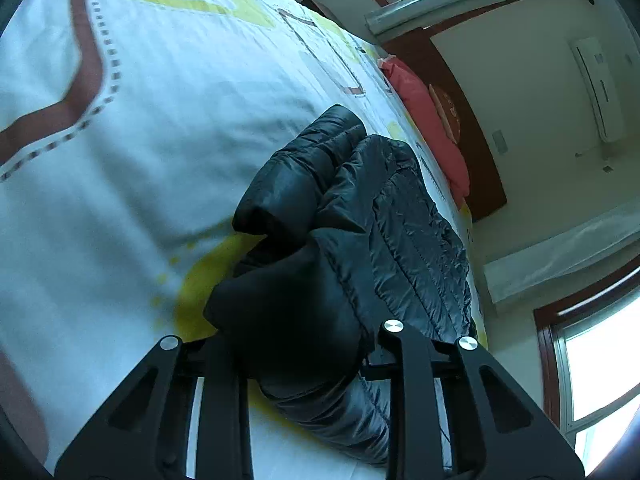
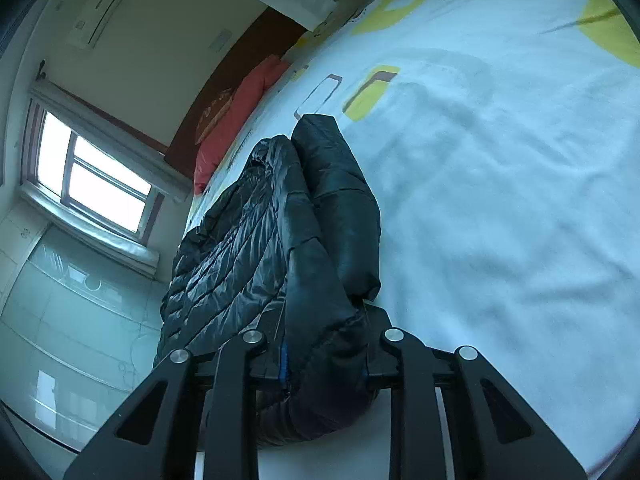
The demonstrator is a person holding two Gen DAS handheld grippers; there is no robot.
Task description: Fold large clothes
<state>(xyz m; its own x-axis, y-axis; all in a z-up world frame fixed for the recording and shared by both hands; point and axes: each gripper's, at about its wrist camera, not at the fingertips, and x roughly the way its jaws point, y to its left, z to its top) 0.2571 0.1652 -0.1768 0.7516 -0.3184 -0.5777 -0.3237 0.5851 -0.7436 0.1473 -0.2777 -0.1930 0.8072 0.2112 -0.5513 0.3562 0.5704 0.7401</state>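
A black quilted puffer jacket [image 1: 400, 220] lies bunched along the edge of a bed, one sleeve folded over its body. In the left wrist view my left gripper [image 1: 296, 360] is shut on a thick fold of the jacket, which fills the gap between the fingers. The right wrist view shows the same jacket [image 2: 248, 232] from the other side. My right gripper [image 2: 320, 368] is also shut on a bundled fold of it. The fingertips of both grippers are buried in the fabric.
The bed cover [image 1: 140, 140] is white with yellow and brown shapes and spreads wide beside the jacket [image 2: 500, 200]. A red pillow [image 1: 432, 120] leans on a dark wooden headboard. A window [image 2: 92, 176] and pale cabinet fronts [image 2: 60, 300] lie beyond the bed edge.
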